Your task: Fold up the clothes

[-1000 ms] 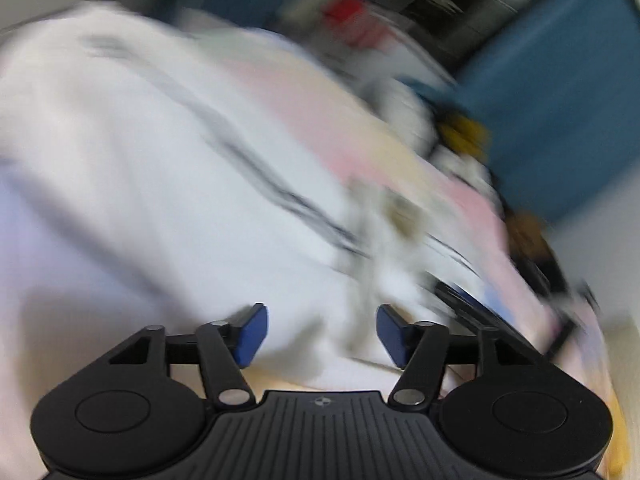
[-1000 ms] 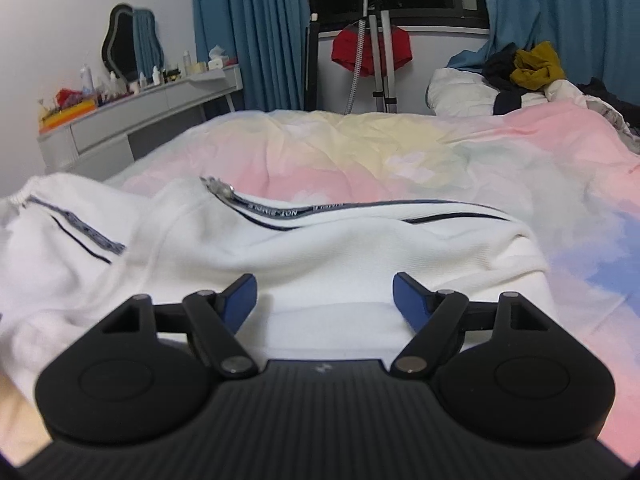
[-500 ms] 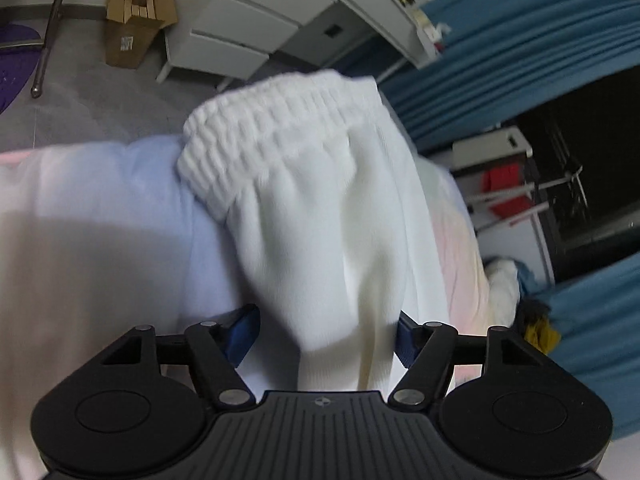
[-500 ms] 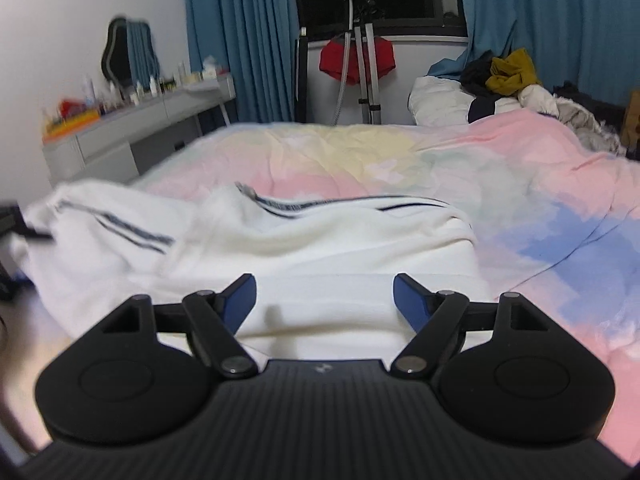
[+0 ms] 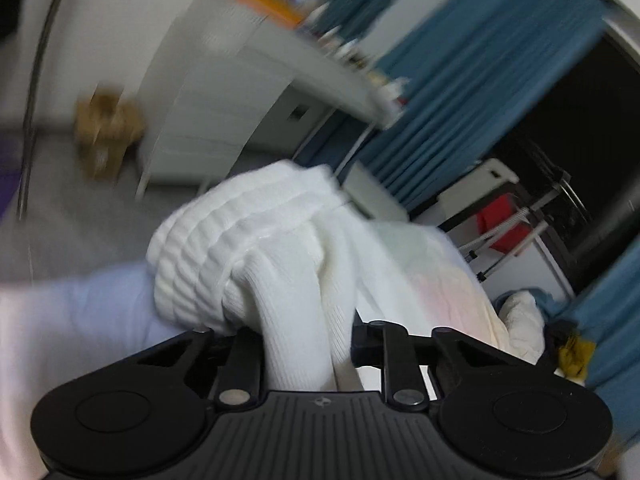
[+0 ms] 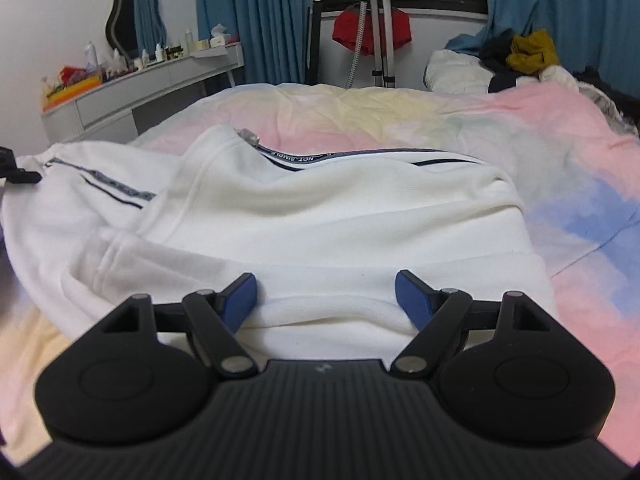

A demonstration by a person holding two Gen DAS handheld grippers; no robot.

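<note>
A white jacket (image 6: pixel 312 220) with dark striped trim and a zipper lies spread on the pastel bedspread (image 6: pixel 500 128). My right gripper (image 6: pixel 325 300) is open and empty, low over the jacket's near hem. My left gripper (image 5: pixel 306 336) is shut on the jacket's ribbed white cuff (image 5: pixel 224 256), which bunches up between the jaws and hides the blue pads. In the right wrist view the left gripper's tip (image 6: pixel 16 172) shows at the far left edge by the sleeve end.
A grey dresser (image 6: pixel 132 92) with bottles and a mirror stands left of the bed. A stand with a red garment (image 6: pixel 372 28) is at the back, before blue curtains. A pile of clothes (image 6: pixel 516 56) lies on the bed's far right. A cardboard box (image 5: pixel 108 136) is on the floor.
My left gripper has closed on the ribbed cuff, which lay loose between open jaws half a second ago, and it has tilted upward. My right gripper stays open over the hem, moved slightly closer.
</note>
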